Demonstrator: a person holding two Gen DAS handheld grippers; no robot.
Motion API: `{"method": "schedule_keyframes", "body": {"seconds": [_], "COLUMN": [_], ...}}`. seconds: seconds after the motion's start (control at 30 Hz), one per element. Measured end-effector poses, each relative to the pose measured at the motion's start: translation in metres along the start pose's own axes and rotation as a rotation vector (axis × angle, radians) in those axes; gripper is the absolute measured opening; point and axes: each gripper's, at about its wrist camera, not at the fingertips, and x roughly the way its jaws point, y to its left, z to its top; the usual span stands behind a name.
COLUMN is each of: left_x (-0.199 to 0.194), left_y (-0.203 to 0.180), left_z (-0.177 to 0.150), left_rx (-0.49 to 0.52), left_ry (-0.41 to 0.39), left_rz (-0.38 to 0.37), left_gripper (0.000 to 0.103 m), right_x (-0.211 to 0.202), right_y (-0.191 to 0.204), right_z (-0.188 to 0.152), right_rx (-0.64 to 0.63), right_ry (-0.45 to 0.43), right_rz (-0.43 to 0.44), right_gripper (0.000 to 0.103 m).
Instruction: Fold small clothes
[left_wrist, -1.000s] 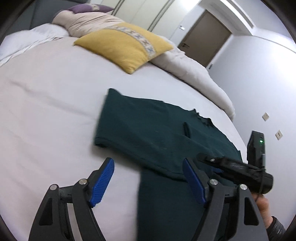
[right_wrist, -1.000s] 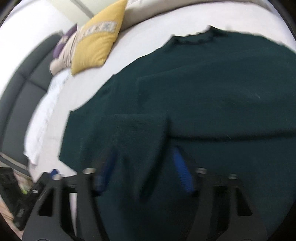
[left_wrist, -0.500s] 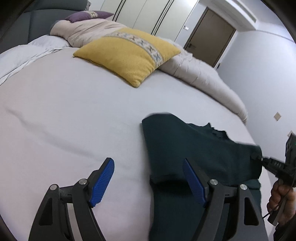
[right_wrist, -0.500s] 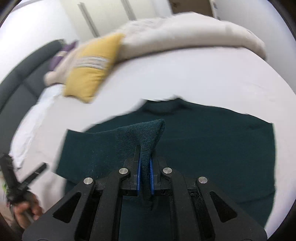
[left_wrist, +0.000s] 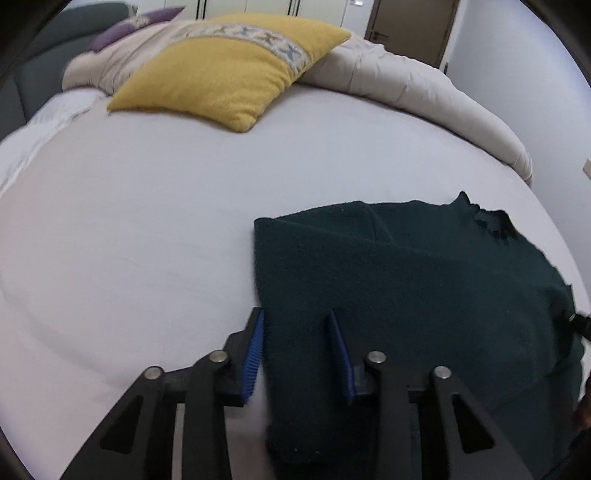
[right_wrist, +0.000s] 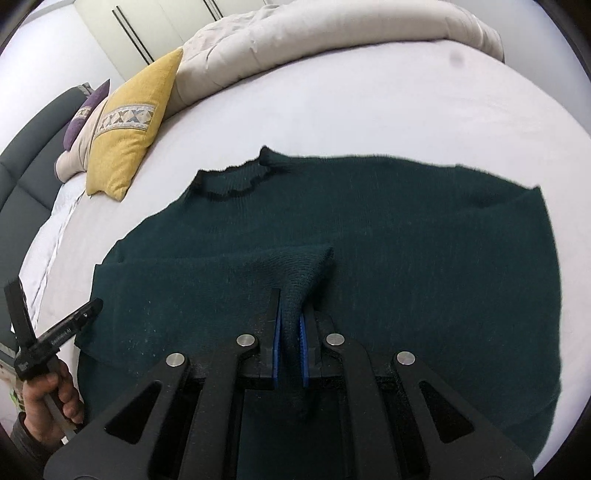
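Left claw (left_wrist: 295, 350) is half open, straddling the folded left edge of the dark green sweater (left_wrist: 406, 280) on the bed (left_wrist: 147, 229), likely lining up a grab. Right claw (right_wrist: 289, 332) is clamped on a sleeve cuff (right_wrist: 299, 269), held over the body for the inward fold. Sweater hem is cut off below both views.

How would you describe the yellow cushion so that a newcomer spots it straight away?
Start at the white bed and look toward its head, where a beige duvet lies bunched. The yellow cushion leans against it, beside a purple pillow. Only it is mustard yellow, with a pale band of cross patterns.
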Motion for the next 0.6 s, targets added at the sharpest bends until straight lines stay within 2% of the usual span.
{"method": "schedule_keyframes", "body": {"seconds": [0.07, 0.13, 0.23, 0.27, 0.37, 0.5, 0.57, 0.6], "left_x": [-0.004, -0.004, -0.001, 0.0, 0.002, -0.001, -0.001, 0.001], "left_y": [0.001, 0.004, 0.004, 0.002, 0.0, 0.0, -0.001, -0.003], "left_z": [-0.001, -0.003, -0.007, -0.008, -0.007, -0.013, -0.014, -0.014], "left_rx": [0.002, 0.001, 0.011, 0.026, 0.031, 0.022, 0.024, 0.031], "left_ry": [-0.007, -0.013, -0.027, -0.032, -0.031, -0.044, -0.046, -0.045], "left_rz": [-0.002, -0.007, -0.004, 0.006, 0.01, 0.01, 0.018, 0.025], "left_gripper": [0.023, 0.022, 0.022, 0.022, 0.022, 0.024, 0.025, 0.025], "right_x": [-0.016, -0.025, -0.007, 0.006, 0.005, -0.017, -0.027, -0.028], "right_y": [0.006, 0.006, -0.008, -0.016, -0.026, -0.016, -0.012, -0.011], "right_z": [0.0, 0.003, 0.004, 0.001, -0.001, -0.001, -0.002, -0.003], "right_rx": [-0.008, -0.006, 0.021, 0.031, 0.085, 0.059, 0.045, 0.041], "right_ry": [-0.02, -0.034, -0.004, 0.015, -0.012, -0.045, -0.073, -0.069], "right_rz": [0.002, 0.006, -0.023, -0.018, 0.037, -0.038, -0.06, -0.063], "right_gripper": [0.006, 0.006, 0.006, 0.005, 0.005, 0.013, 0.014, 0.02]}}
